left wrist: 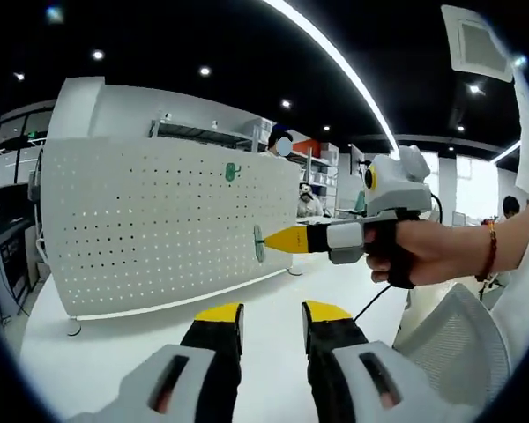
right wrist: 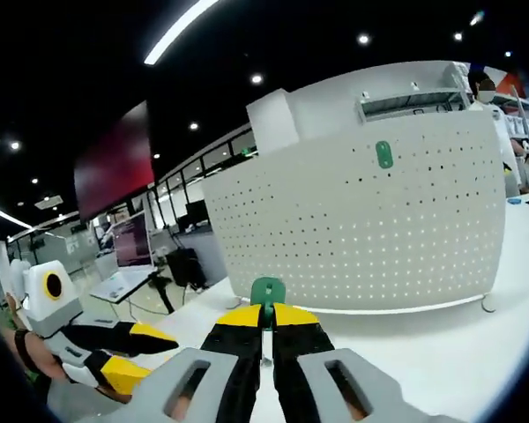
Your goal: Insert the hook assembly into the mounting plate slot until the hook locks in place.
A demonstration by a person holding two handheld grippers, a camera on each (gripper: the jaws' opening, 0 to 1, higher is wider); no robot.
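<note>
Hook insertion about to begin, none of it done.
Right gripper [right wrist: 263, 319] has its fingers closed on the small green plastic hook piece [right wrist: 267, 291], which is close to the white perforated metal mounting plate [right wrist: 353, 220] standing on the white table [right wrist: 458, 352]; whether they touch I cannot tell. Another green hook [right wrist: 384, 154] already sits higher up. Left gripper [left wrist: 273, 317] hangs with fingers apart, holding nothing.

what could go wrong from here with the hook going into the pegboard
The right gripper pinches the green hook only by its lower edge, so it could twist or slip when pressed. In the left gripper view the hook sits right at the white pegboard, and a small misalignment could jam it. The pegboard stands on small feet and nothing braces it; the left gripper is open and apart, so a push might shift it.
</note>
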